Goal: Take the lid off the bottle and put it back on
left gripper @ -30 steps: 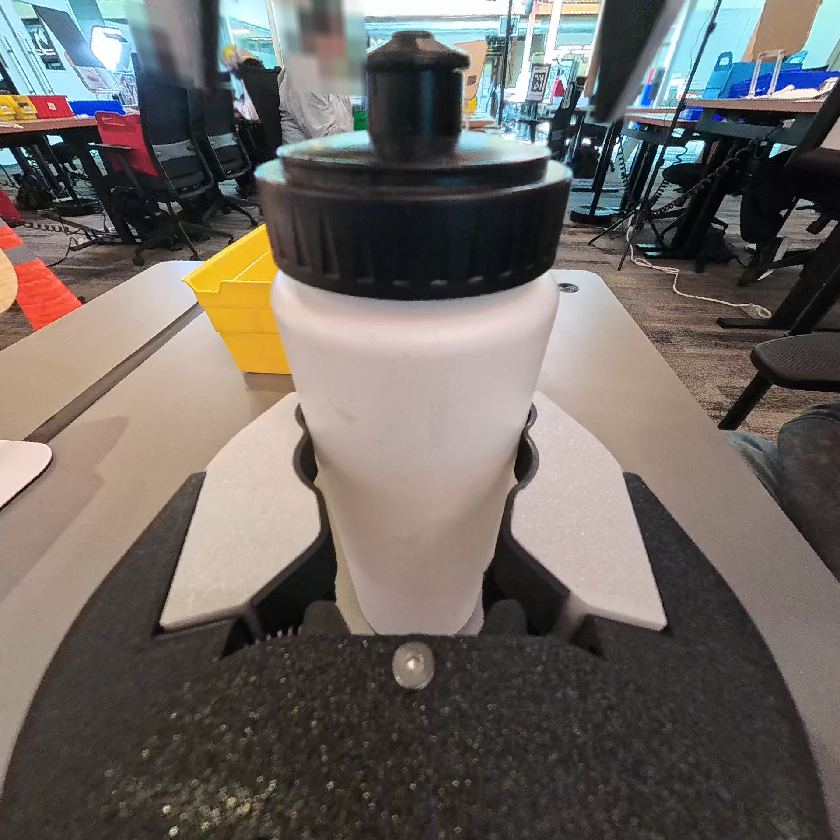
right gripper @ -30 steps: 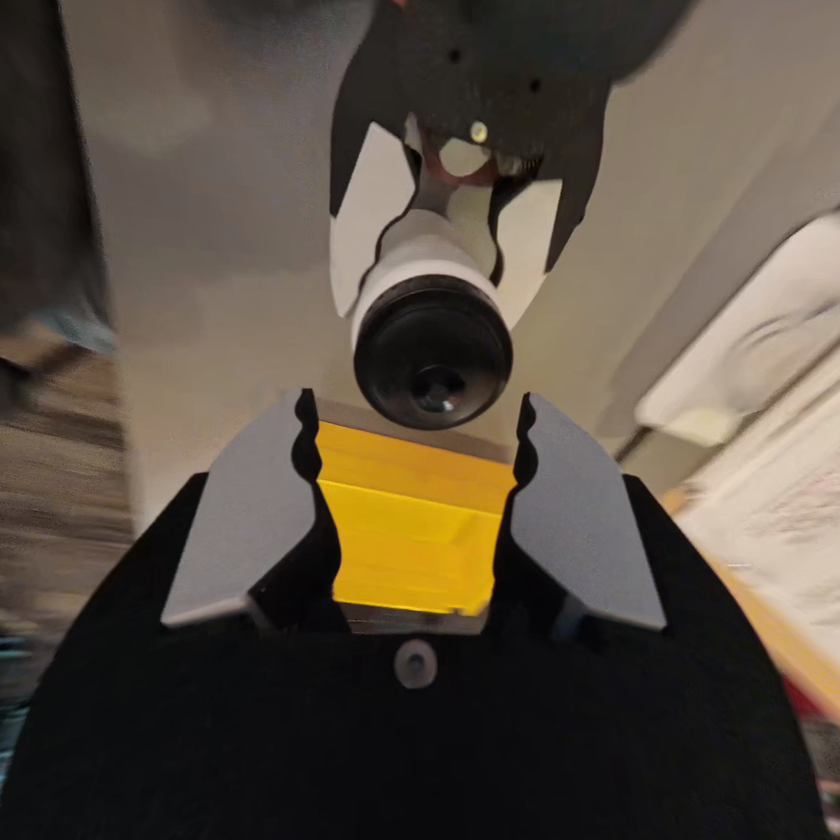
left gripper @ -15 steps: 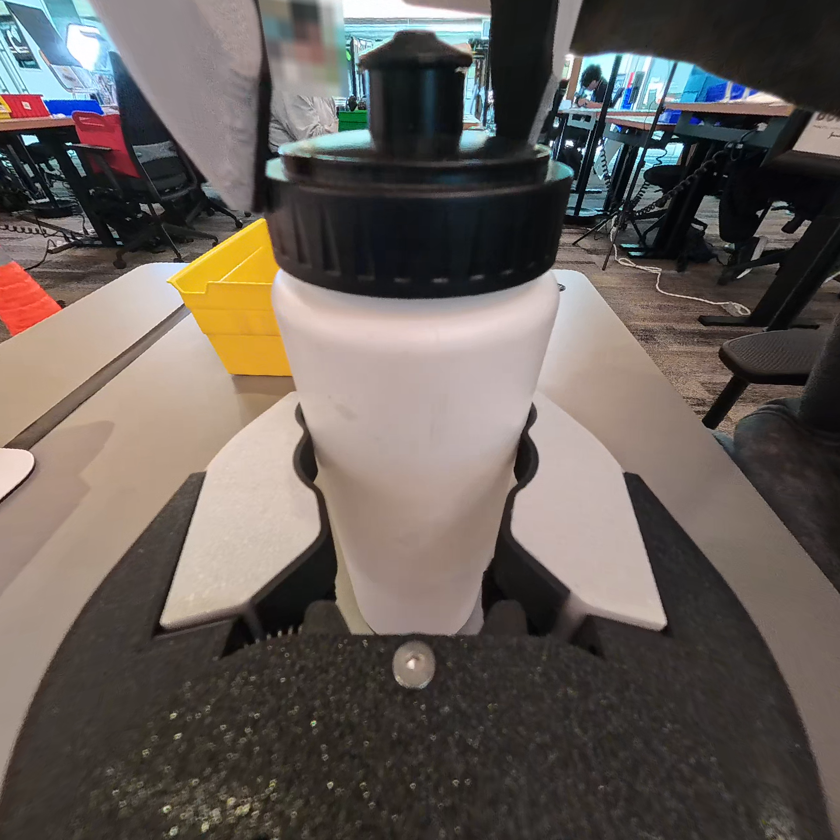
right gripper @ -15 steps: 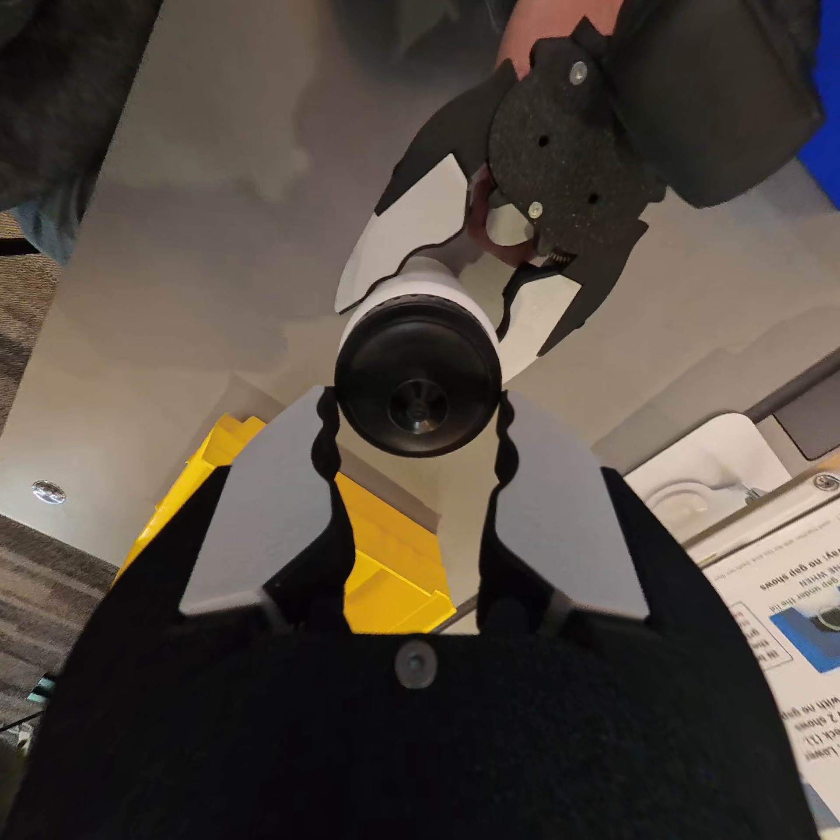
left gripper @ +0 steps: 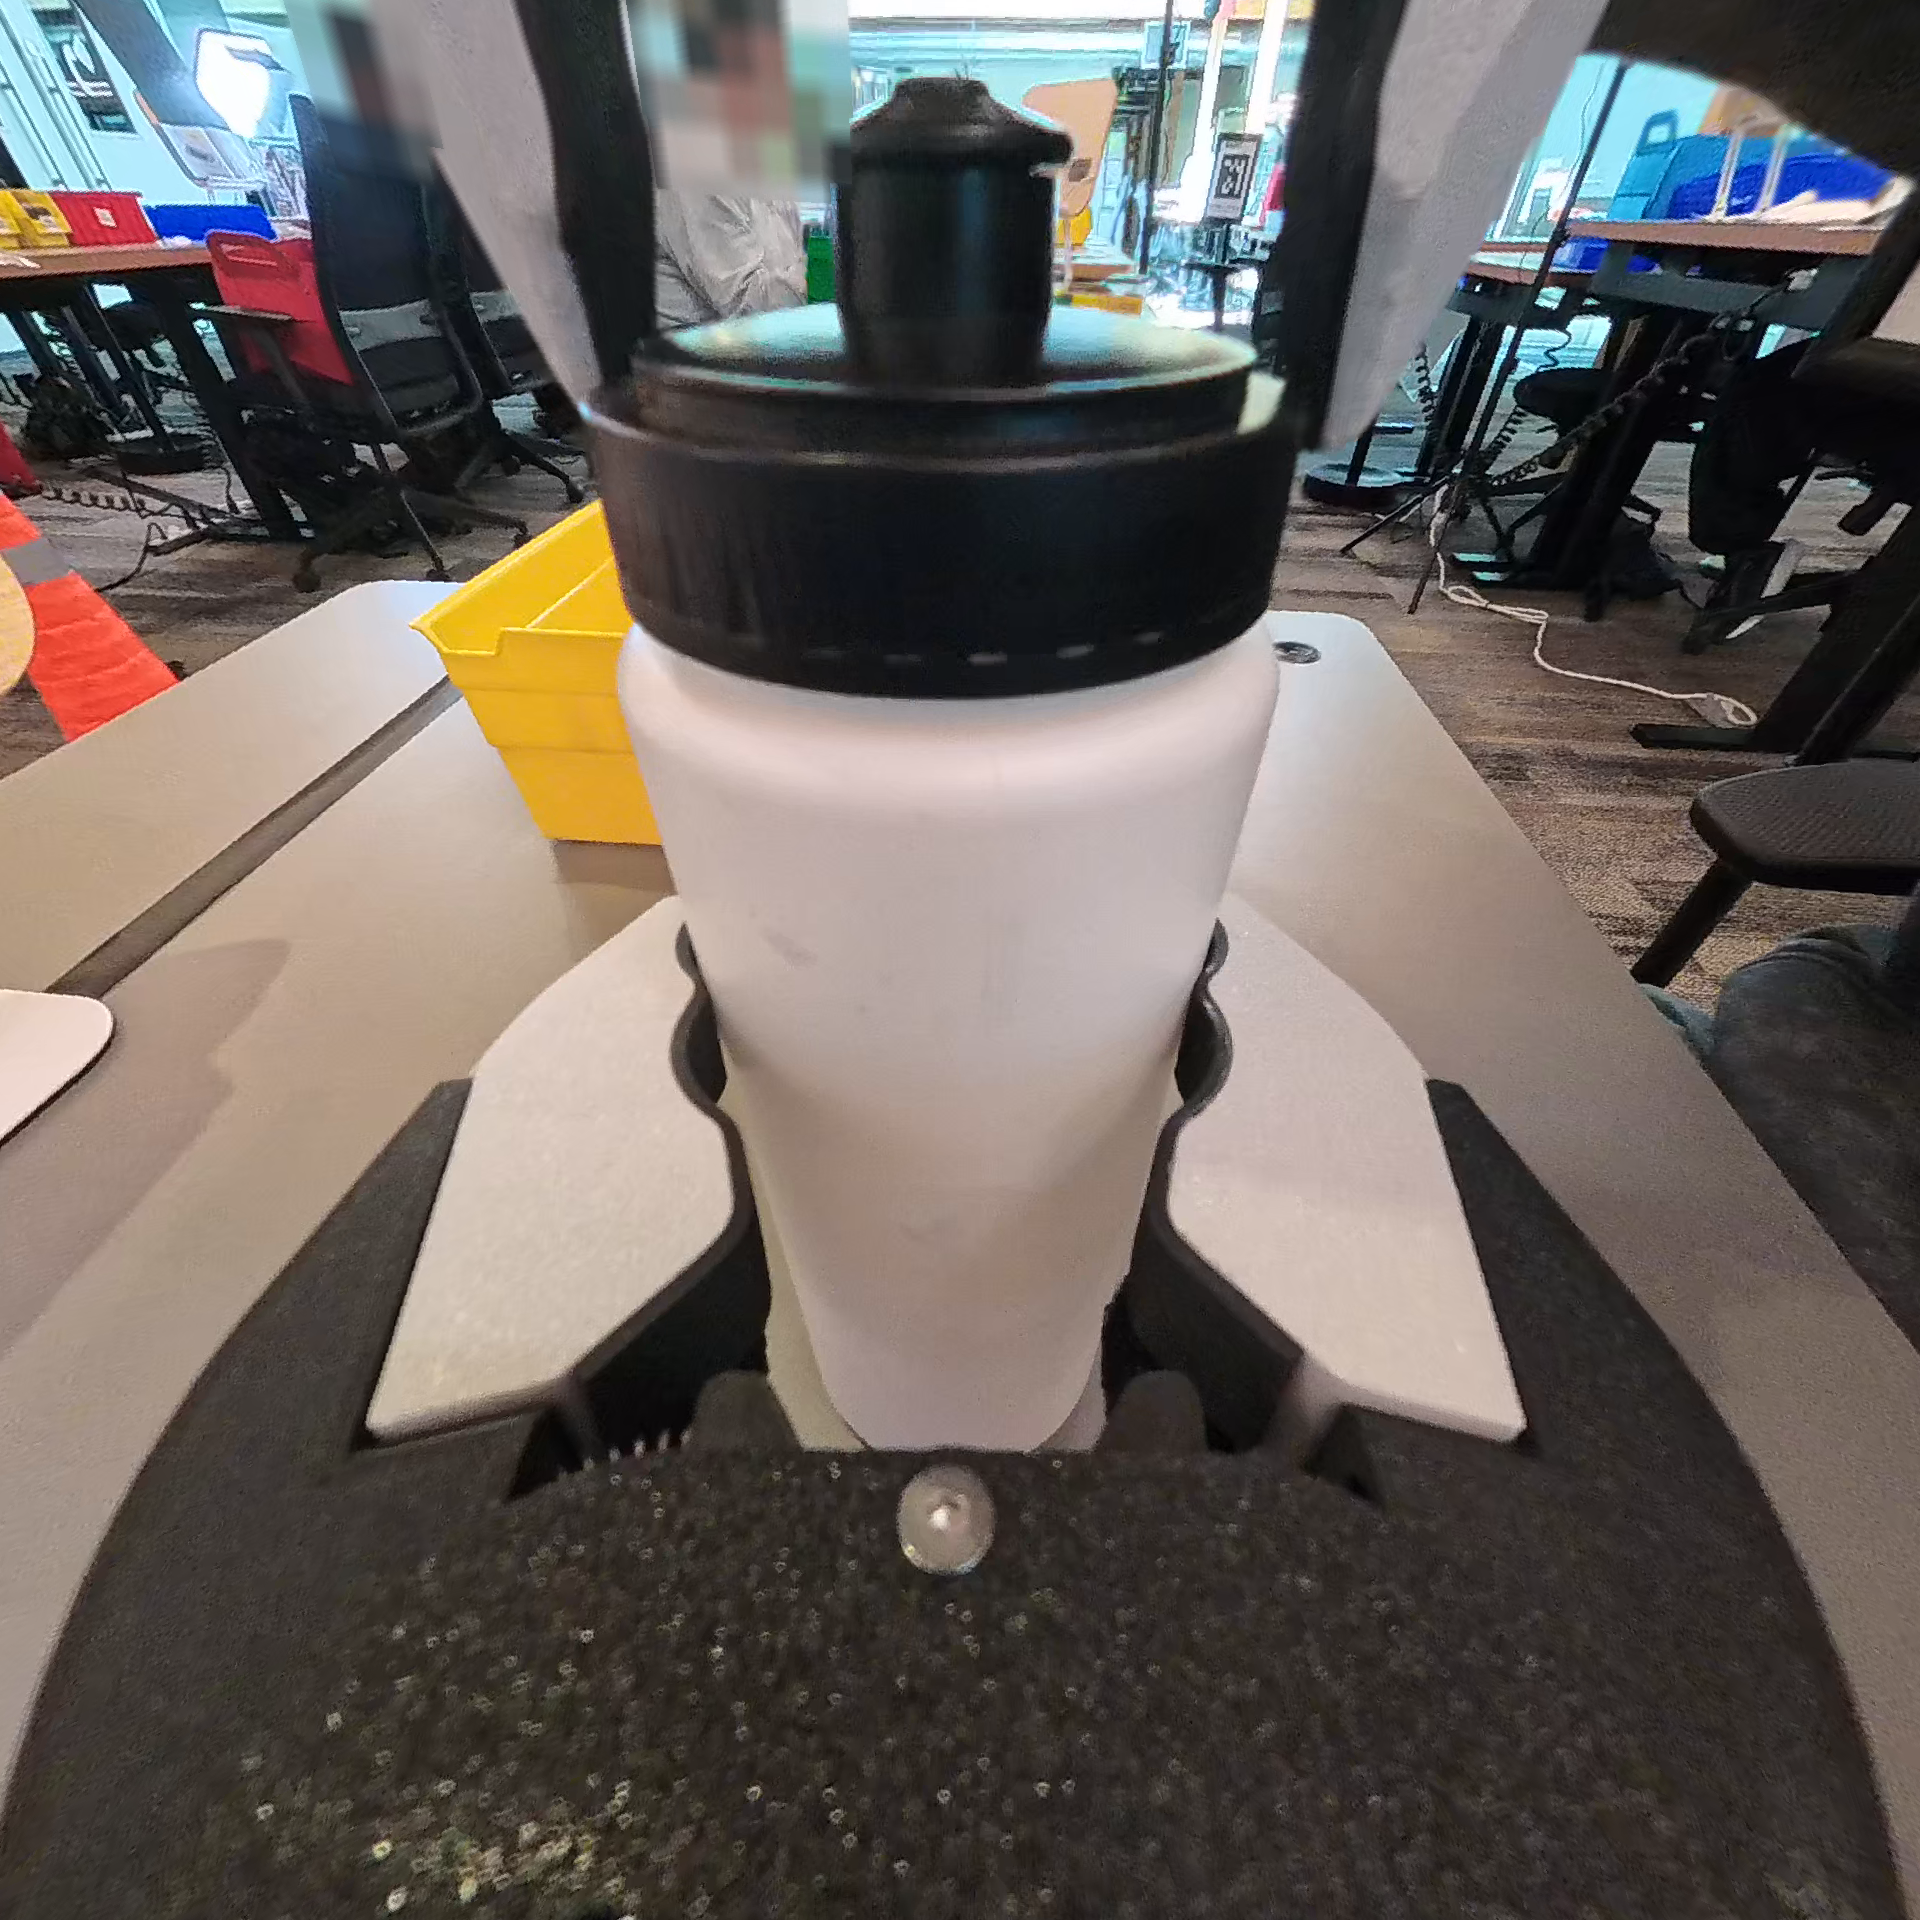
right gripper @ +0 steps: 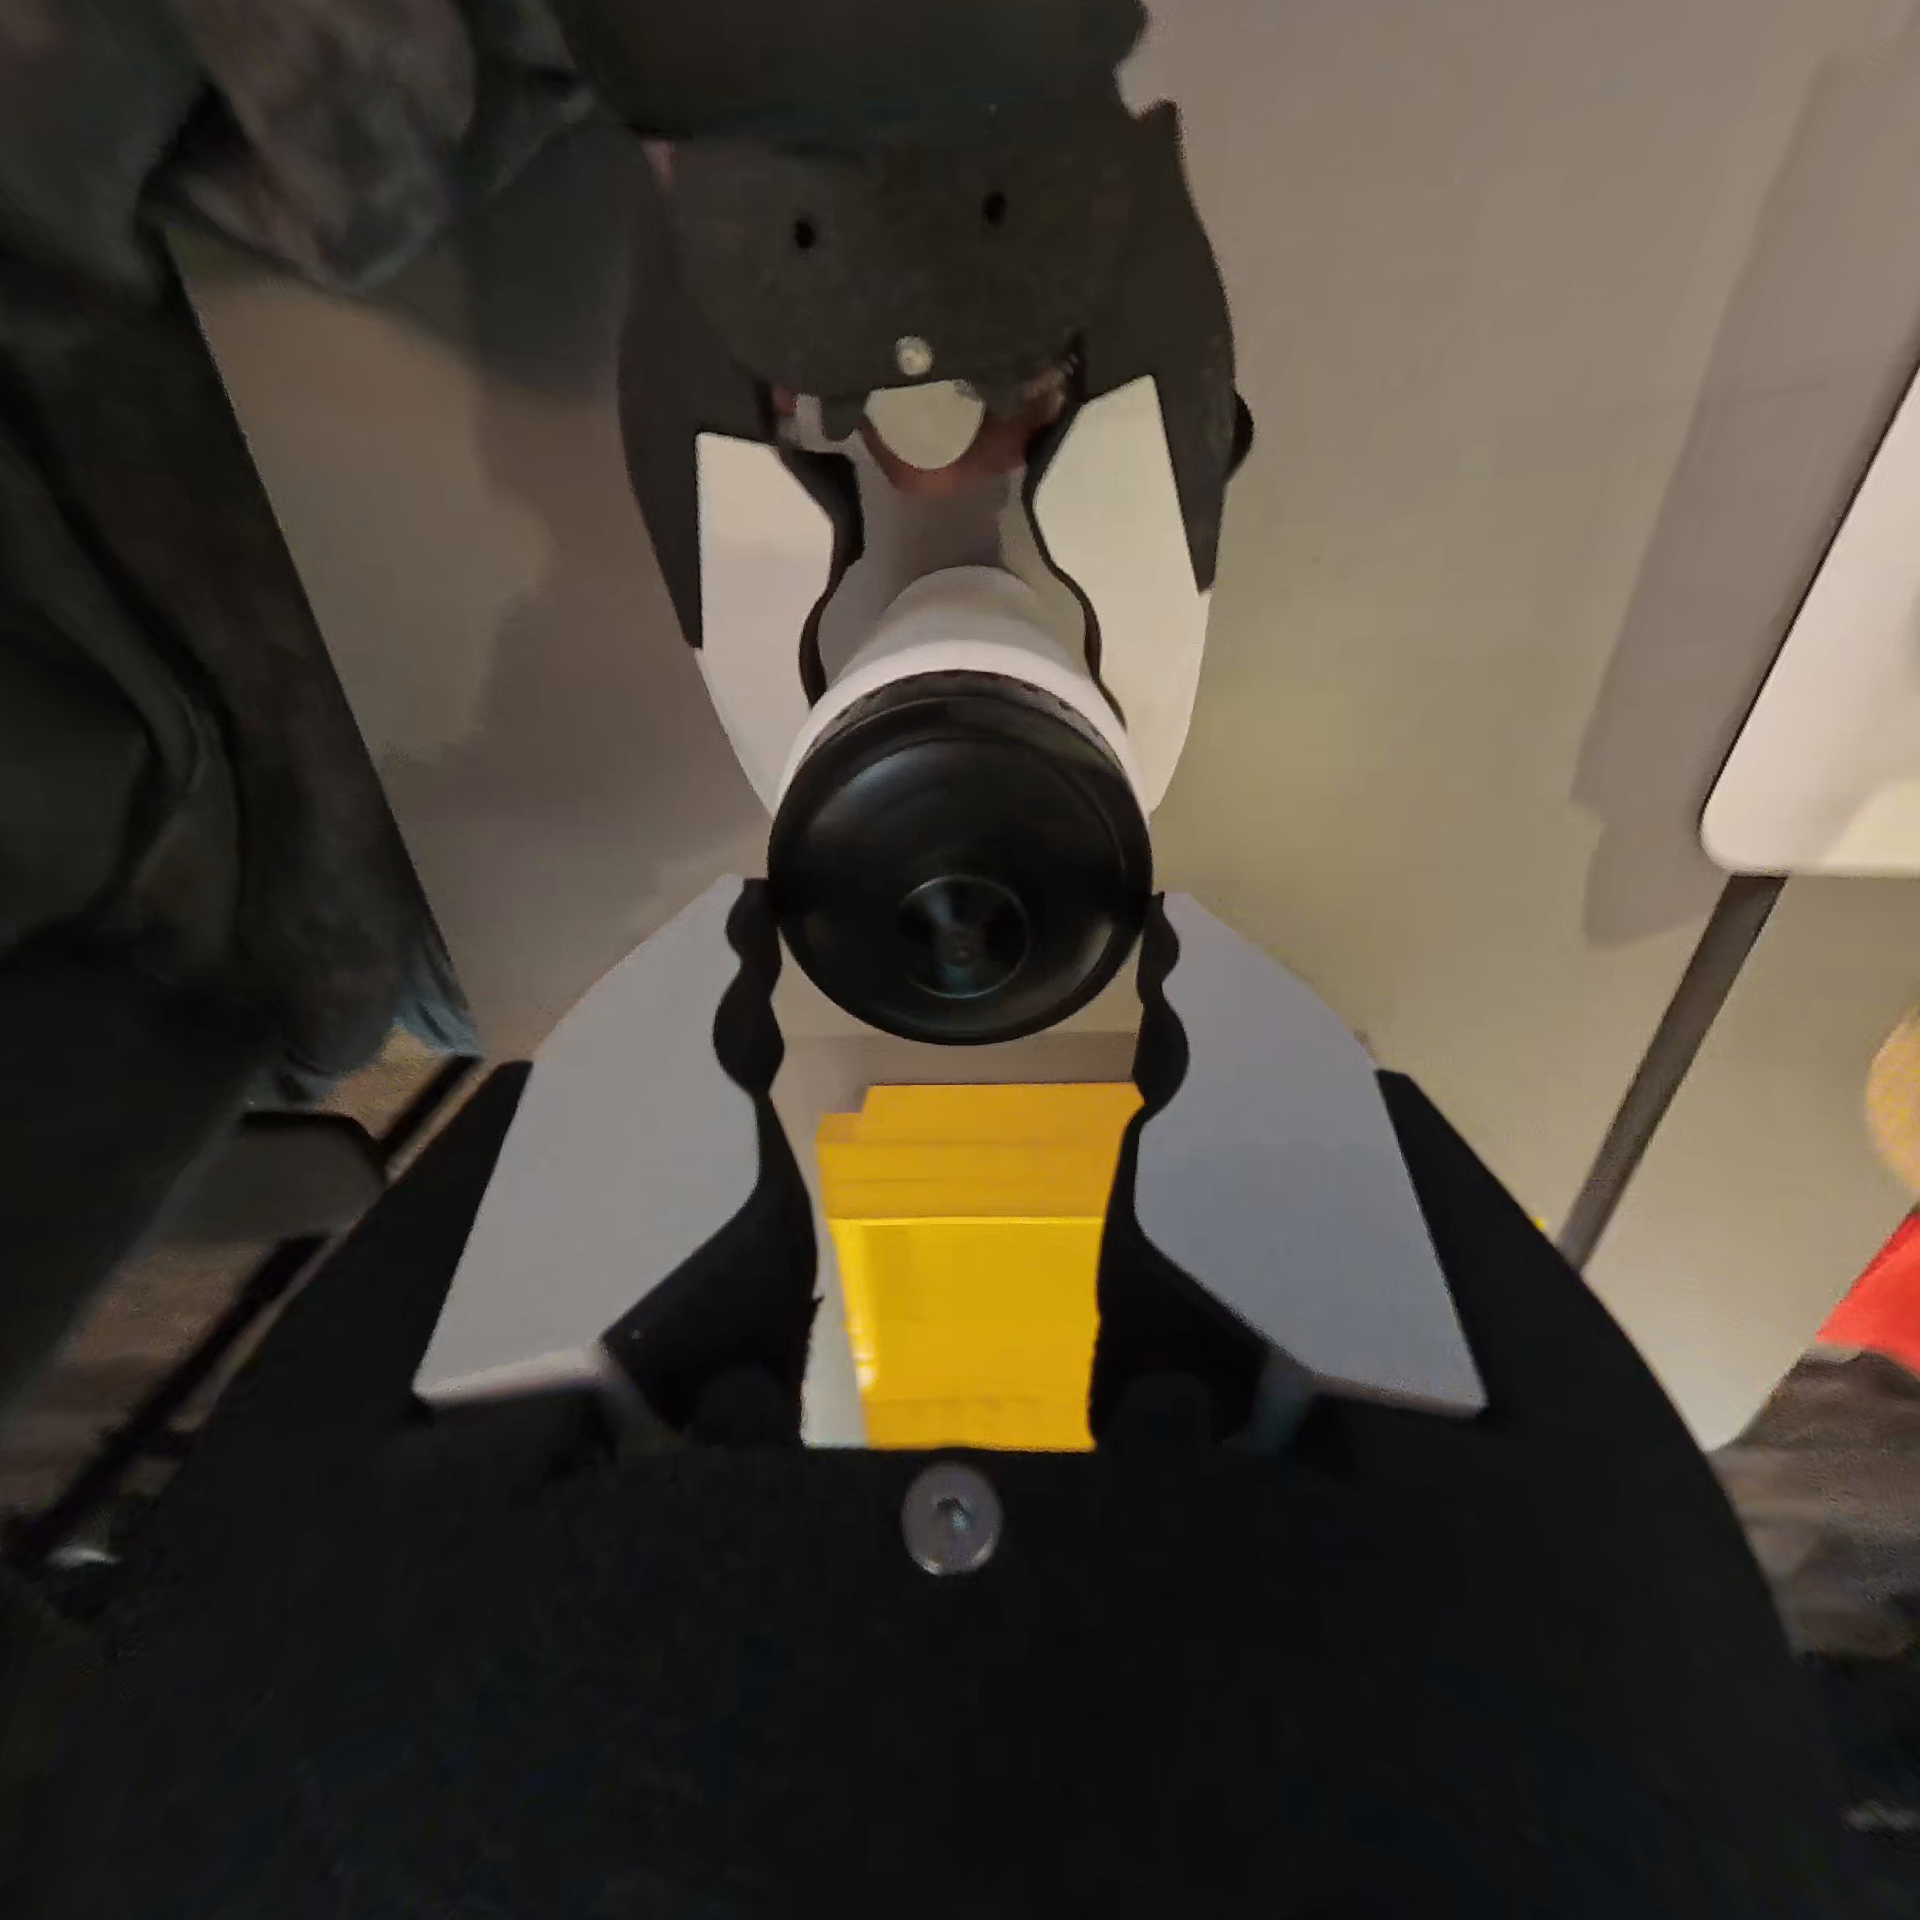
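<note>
White bottle (left gripper: 951, 997) upright, clamped around its lower body by the left tongs (left gripper: 951, 1039), both grey pads pressed against its sides. Black ribbed lid (left gripper: 940, 540) seated on the bottle's mouth, with a black spout standing up from its centre. From above, right tongs (right gripper: 956, 935) lowered over the lid, tips level with the lid's rim on either side; fingers (left gripper: 520, 187) visible as pale blades flanking the spout in the left wrist view. Touching or only just beside the lid: cannot tell, so grip state of the right tongs uncertain. In the right wrist view, lid (right gripper: 961, 873) seen end-on as a dark disc, bottle (right gripper: 966, 644) behind it, left tongs (right gripper: 951, 623) closed on the white body. Grey counter (left gripper: 343, 935) underneath. Yellow bin (left gripper: 540, 675) on the counter just behind the bottle, to its left; same yellow bin (right gripper: 966, 1247) showing between the right tongs' fingers. Pale flat tray (left gripper: 42, 1049) at the counter's left edge. Office chairs and desks in the background, blurred.
</note>
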Tool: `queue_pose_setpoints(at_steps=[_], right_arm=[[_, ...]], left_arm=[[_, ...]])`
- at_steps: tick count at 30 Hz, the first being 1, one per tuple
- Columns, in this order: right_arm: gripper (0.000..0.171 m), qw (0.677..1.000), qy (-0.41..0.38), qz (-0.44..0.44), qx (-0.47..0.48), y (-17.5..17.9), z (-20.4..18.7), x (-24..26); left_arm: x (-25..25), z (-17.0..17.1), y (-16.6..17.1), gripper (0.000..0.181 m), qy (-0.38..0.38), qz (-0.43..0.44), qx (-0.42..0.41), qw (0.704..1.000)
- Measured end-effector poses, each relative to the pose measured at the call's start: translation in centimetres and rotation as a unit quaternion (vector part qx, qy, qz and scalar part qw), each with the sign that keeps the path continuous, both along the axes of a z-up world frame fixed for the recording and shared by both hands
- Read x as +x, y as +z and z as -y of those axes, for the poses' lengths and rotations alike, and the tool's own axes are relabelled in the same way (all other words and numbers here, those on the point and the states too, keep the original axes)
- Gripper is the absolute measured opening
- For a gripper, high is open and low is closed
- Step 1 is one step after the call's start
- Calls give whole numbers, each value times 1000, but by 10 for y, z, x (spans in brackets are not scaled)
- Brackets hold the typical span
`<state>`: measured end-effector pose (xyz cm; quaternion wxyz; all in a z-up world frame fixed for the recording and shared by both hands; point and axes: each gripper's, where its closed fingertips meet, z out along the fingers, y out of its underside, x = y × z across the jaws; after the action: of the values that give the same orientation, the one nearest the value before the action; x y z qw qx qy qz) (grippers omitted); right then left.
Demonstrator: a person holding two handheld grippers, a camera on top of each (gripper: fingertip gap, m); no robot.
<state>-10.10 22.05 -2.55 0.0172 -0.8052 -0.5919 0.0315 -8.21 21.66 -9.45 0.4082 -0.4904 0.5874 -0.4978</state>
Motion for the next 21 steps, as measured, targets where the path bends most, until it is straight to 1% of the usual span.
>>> queue_pose_setpoints(at_steps=[2,4,5,7,9,10,11,12,13,14,15,17,18,19,21], right_arm=[[67,997,-79,5,-3,0,1,0],[67,984,-180,2,-6,0,0,-1],[67,976,-216,-1,-5,0,0,-1],[67,973,-233,2,3,0,0,-2],[68,974,-227,7,12,-1,1,-1],[68,978,-209,12,15,-2,1,0],[68,985,-169,22,16,-2,3,2],[74,992,-116,42,27,-2,3,8],[87,995,-60,55,49,1,-1,12],[86,997,5,49,51,4,1,11],[89,996,69,39,51,8,5,9],[88,982,177,34,56,16,10,7],[84,974,216,27,57,19,11,5],[80,968,245,19,54,21,11,2],[76,960,277,-9,37,22,11,-7]], left_arm=[[0,-1,0,86,3,-1,-2,1000],[0,-2,0,86,4,1,-6,1000],[0,-2,0,86,4,3,-6,1000],[0,-2,1,86,4,6,-6,1000],[1,-1,1,86,3,7,-4,1000],[1,0,1,86,1,8,-1,1000],[1,0,0,86,0,7,1,1000],[1,0,0,86,0,6,1,1000],[1,0,0,86,0,5,1,1000],[1,0,0,86,0,5,0,1000],[1,0,0,86,-1,5,0,1000],[1,0,0,86,-1,5,1,1000],[1,0,0,86,-2,5,2,1000],[1,1,0,86,-3,5,3,1000],[1,1,0,86,-3,5,2,1000]])
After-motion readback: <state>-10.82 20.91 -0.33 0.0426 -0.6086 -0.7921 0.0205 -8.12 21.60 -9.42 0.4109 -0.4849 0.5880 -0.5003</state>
